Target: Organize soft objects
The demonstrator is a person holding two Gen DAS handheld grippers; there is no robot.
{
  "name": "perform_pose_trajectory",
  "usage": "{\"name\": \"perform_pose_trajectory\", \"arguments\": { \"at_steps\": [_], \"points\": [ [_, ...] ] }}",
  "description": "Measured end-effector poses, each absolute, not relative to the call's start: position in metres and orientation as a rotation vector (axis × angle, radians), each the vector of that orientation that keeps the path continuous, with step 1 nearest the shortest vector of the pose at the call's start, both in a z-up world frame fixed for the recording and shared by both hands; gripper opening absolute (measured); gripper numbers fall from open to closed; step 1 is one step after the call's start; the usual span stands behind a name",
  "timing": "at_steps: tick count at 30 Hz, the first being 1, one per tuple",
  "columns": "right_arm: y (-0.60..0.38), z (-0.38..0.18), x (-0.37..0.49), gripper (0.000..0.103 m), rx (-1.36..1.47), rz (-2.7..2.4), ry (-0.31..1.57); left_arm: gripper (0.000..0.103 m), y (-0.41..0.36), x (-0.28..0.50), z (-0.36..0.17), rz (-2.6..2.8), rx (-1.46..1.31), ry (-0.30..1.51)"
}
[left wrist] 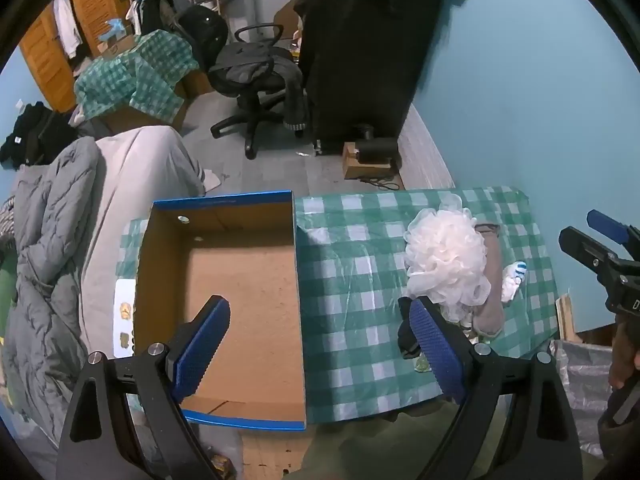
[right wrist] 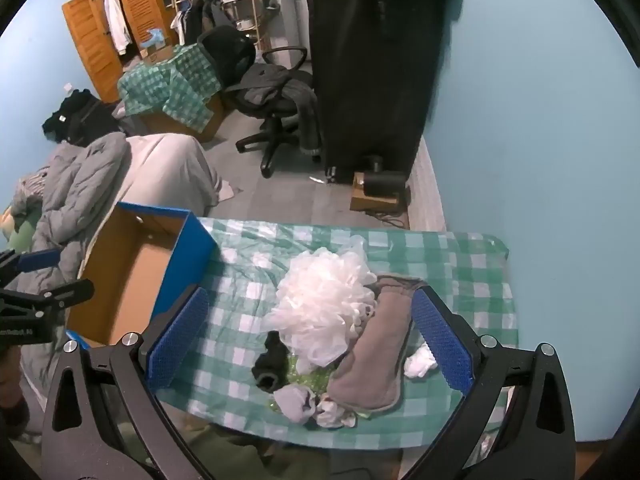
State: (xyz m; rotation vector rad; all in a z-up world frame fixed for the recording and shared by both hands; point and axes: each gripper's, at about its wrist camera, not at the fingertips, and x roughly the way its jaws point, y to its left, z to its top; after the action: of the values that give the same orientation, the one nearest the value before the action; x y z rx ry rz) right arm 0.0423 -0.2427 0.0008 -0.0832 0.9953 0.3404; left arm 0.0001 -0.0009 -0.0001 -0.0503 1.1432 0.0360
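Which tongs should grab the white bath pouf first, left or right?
Right. The right tongs are open and frame the bath pouf on the table; the left tongs hang open over the empty shoebox.

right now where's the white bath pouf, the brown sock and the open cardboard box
white bath pouf [right wrist: 324,300], right wrist view, middle of its ruffled mesh
brown sock [right wrist: 380,356], right wrist view, middle of its length
open cardboard box [left wrist: 248,292], left wrist view, bare inner floor
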Motion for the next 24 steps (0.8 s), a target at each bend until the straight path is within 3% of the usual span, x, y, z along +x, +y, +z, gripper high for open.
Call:
{"name": "perform_pose_trajectory", "arguments": {
  "at_steps": [24],
  "points": [
    [-0.237,-0.010,0.039,0.101,-0.078,0.349,1.015,0.093,0.005,-0.006,-0.003,0.051,-0.099,1.147]
  ]
}}
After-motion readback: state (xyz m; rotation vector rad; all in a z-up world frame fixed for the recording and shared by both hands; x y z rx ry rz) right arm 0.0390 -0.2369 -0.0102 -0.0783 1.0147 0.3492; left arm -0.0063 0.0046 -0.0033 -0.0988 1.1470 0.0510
